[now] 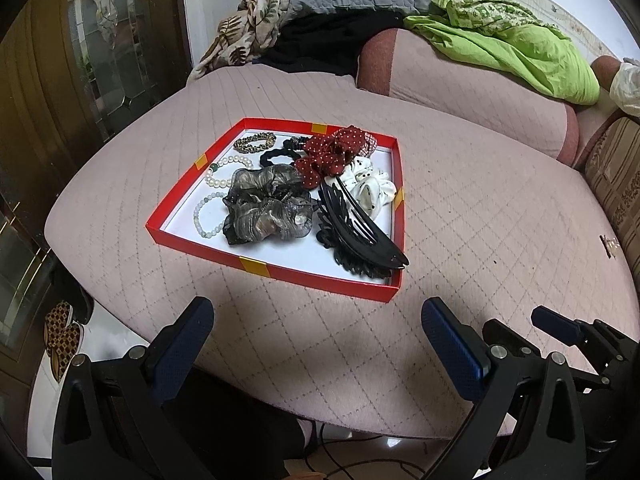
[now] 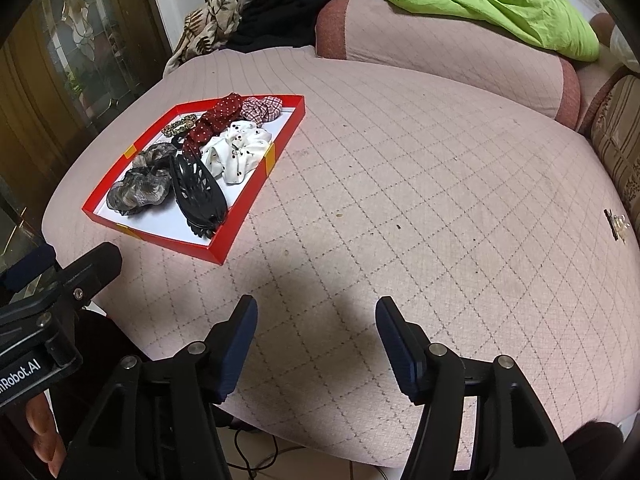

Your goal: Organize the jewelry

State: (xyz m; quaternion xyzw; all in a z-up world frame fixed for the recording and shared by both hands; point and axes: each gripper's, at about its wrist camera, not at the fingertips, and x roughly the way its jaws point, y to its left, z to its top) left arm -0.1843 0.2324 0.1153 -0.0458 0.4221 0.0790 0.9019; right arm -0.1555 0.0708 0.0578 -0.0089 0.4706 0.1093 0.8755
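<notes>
A red tray (image 1: 276,272) (image 2: 240,216) lies on the pink quilted cushion. It holds a grey scrunchie (image 1: 264,208) (image 2: 140,190), a red dotted scrunchie (image 1: 332,154) (image 2: 216,118), a white dotted scrunchie (image 1: 370,184) (image 2: 238,152), a checked scrunchie (image 2: 264,108), black hair clips (image 1: 356,236) (image 2: 200,192), pearl bracelets (image 1: 208,216) and a gold beaded band (image 1: 254,142) (image 2: 180,125). My left gripper (image 1: 318,320) is open and empty, just in front of the tray. My right gripper (image 2: 316,320) is open and empty, to the tray's right front. A small brooch-like piece (image 2: 618,224) (image 1: 610,245) lies far right.
The cushion (image 2: 400,184) is a rounded sofa seat with its edge near both grippers. A bolster (image 2: 440,52) and green cloth (image 2: 500,4) lie behind. A wooden glass door (image 1: 60,80) stands at left. Slippers (image 1: 60,336) and cables sit on the floor below.
</notes>
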